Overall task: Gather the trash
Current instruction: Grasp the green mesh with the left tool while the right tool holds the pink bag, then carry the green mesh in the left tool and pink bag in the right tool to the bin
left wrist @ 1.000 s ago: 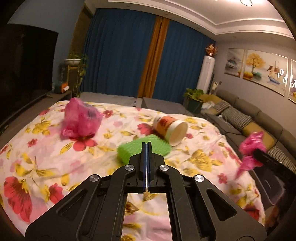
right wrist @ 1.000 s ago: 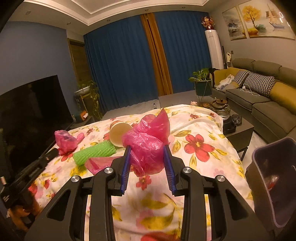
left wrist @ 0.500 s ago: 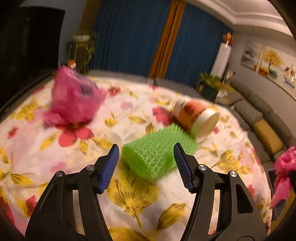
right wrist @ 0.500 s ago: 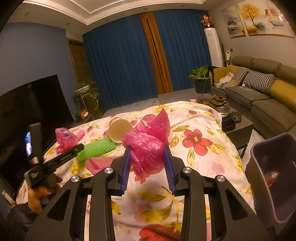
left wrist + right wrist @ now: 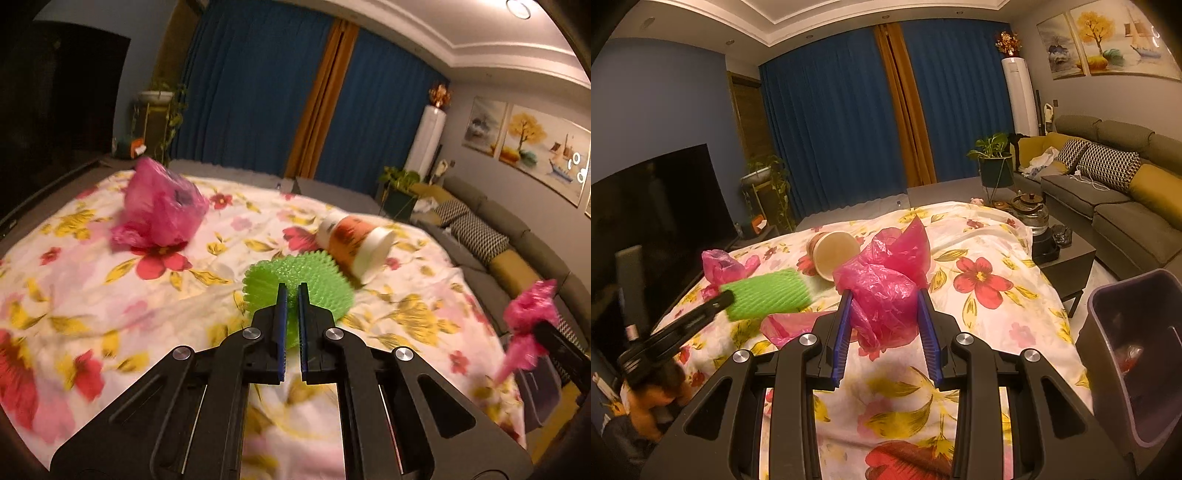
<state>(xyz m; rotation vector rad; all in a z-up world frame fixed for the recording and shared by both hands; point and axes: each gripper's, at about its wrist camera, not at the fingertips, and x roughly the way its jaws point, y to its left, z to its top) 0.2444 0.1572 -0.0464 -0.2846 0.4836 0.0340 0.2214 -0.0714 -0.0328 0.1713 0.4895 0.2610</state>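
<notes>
Green foam net pinched in left jaws; right jaws clamp pink bag

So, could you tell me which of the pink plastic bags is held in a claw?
The crumpled bag between the right claw; the others lie loose on the floral sheet.

Purple bin cut off at right edge.

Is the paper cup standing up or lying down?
Lying down. The paper cup rests on its side on the flowery bedspread, its open mouth facing the right-hand camera.
</notes>
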